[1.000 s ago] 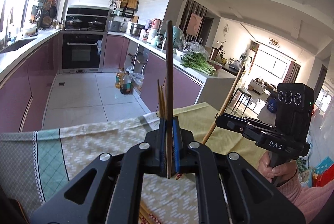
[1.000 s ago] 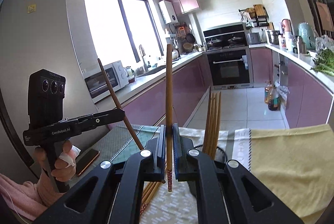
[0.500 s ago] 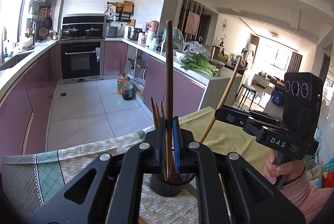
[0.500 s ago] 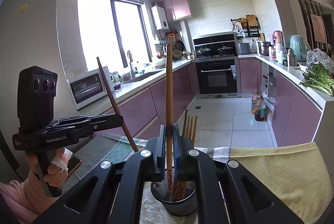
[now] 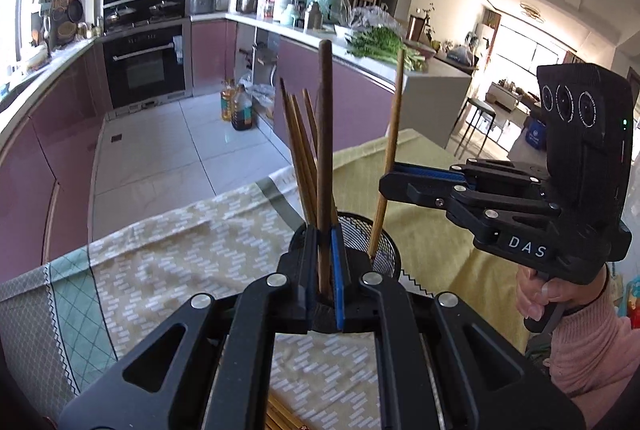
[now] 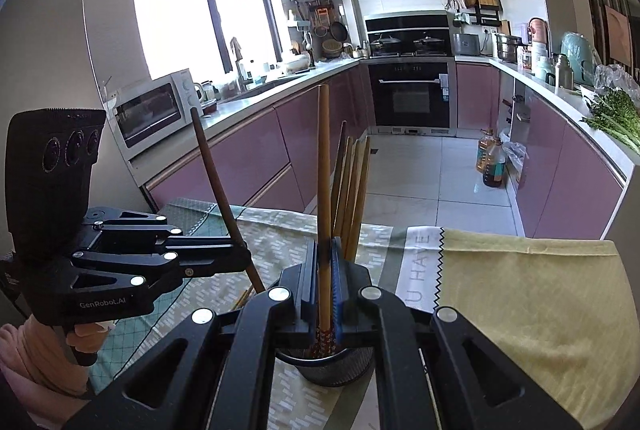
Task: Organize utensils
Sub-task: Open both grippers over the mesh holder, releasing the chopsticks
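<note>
My left gripper (image 5: 325, 262) is shut on a dark brown chopstick (image 5: 325, 133) held upright just over the black mesh holder (image 5: 384, 250). My right gripper (image 6: 326, 270) is shut on a lighter wooden chopstick (image 6: 323, 165), upright, its patterned lower end reaching into the mesh holder (image 6: 336, 370). Several chopsticks (image 5: 298, 145) stand in the holder; they also show in the right wrist view (image 6: 352, 185). The right gripper shows in the left wrist view (image 5: 394, 185) with its chopstick (image 5: 390, 149) going down into the holder. The left gripper (image 6: 240, 258) shows in the right wrist view.
A patterned tablecloth (image 5: 168, 262) and a yellow cloth (image 6: 528, 298) cover the table. More chopsticks (image 5: 280, 414) lie flat on the cloth below my left gripper. Kitchen counters, an oven and oil bottles (image 6: 490, 161) lie beyond the table's far edge.
Both grippers have come down toward the table with their chopsticks. The mesh holder has come into view and the right chopstick's lower end has gone into it.
</note>
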